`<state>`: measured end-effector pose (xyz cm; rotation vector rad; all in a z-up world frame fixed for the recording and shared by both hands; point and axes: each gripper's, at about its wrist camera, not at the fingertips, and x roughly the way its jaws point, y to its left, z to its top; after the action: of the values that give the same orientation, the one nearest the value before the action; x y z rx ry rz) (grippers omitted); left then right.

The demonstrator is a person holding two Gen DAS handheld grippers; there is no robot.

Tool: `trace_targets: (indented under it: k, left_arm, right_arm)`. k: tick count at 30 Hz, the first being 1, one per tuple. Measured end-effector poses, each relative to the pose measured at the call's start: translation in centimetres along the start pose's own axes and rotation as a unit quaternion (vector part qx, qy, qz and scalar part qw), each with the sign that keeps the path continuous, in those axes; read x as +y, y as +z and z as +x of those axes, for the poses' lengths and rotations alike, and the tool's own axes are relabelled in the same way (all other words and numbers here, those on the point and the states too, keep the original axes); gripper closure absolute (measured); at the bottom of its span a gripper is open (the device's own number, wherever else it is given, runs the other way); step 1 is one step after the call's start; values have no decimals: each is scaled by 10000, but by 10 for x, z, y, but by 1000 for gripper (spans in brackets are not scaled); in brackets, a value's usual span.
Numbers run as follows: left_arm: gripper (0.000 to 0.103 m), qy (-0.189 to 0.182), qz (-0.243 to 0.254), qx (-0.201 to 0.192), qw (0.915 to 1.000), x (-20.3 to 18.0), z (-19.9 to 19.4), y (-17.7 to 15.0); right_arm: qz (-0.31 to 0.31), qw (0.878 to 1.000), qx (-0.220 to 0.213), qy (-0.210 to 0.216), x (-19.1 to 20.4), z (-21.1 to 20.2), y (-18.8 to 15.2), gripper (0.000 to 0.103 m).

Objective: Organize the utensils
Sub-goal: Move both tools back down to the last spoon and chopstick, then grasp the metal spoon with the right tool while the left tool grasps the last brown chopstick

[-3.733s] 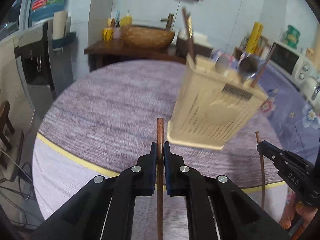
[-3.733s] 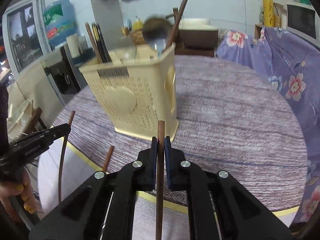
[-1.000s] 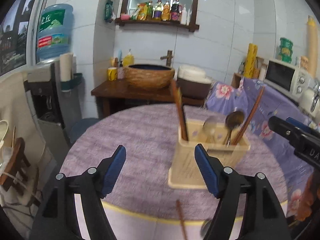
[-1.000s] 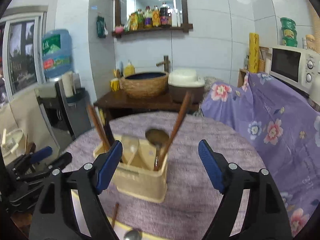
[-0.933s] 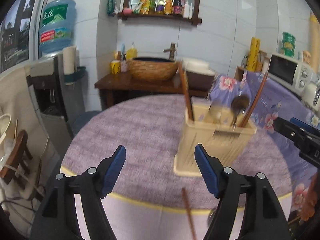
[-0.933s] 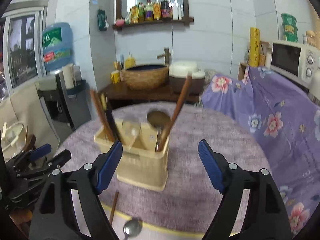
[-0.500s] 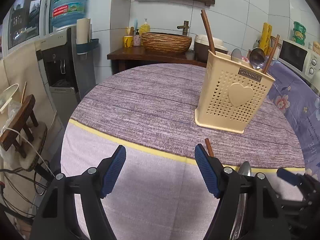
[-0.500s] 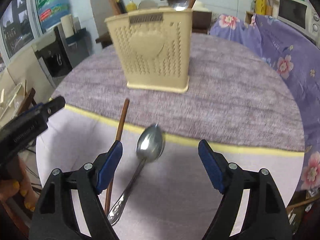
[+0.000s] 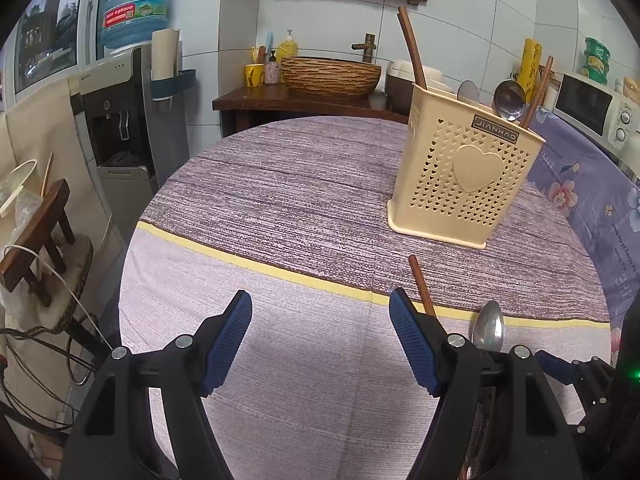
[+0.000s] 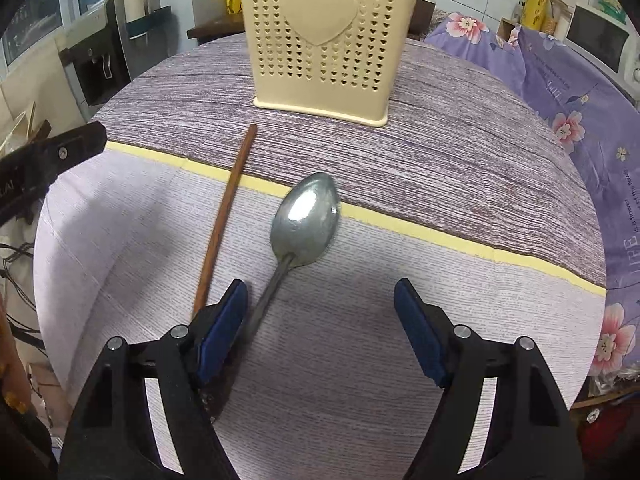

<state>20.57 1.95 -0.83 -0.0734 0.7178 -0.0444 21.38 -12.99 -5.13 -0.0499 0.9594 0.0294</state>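
Observation:
A cream perforated utensil holder (image 9: 460,184) stands on the round table and holds brown chopsticks (image 9: 410,46) and two metal spoons (image 9: 508,100). It also shows in the right wrist view (image 10: 324,36). A loose metal spoon (image 10: 304,216) and a loose brown chopstick (image 10: 226,204) lie on the cloth near the front edge. My right gripper (image 10: 320,320) is open low over the spoon's handle, its left finger between chopstick and handle. My left gripper (image 9: 320,332) is open and empty, left of the chopstick (image 9: 420,284) and spoon (image 9: 488,328).
The table has a purple striped cloth with a yellow band (image 9: 256,264). A flowered purple cover (image 10: 580,92) lies to the right. A water dispenser (image 9: 128,112) and a wooden sink counter (image 9: 304,100) stand behind the table. A small wooden stool (image 9: 36,232) is at the left.
Both grippers let go of their chopsticks, now standing in the holder, and opened. They have since come down toward the table's front edge; the right one now hovers over the loose spoon.

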Motion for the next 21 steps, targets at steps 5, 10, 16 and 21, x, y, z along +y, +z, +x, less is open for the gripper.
trace_targets:
  k: [5, 10, 16, 21]
  left_arm:
    - [32, -60, 14, 73, 10000, -1, 2, -3]
    - [32, -144, -13, 132, 9998, -2, 3, -6]
    - [32, -180, 48, 165, 9997, -7, 3, -8]
    - [33, -186, 48, 181, 9997, -8, 2, -11]
  right_arm:
    - [61, 10000, 74, -22, -33, -3, -2, 31]
    - [308, 9994, 70, 142, -63, -3, -7, 31]
    - [150, 9968, -248, 746, -57, -8, -4, 31]
    - [-189, 9975, -283, 625, -38, 2, 9, 34]
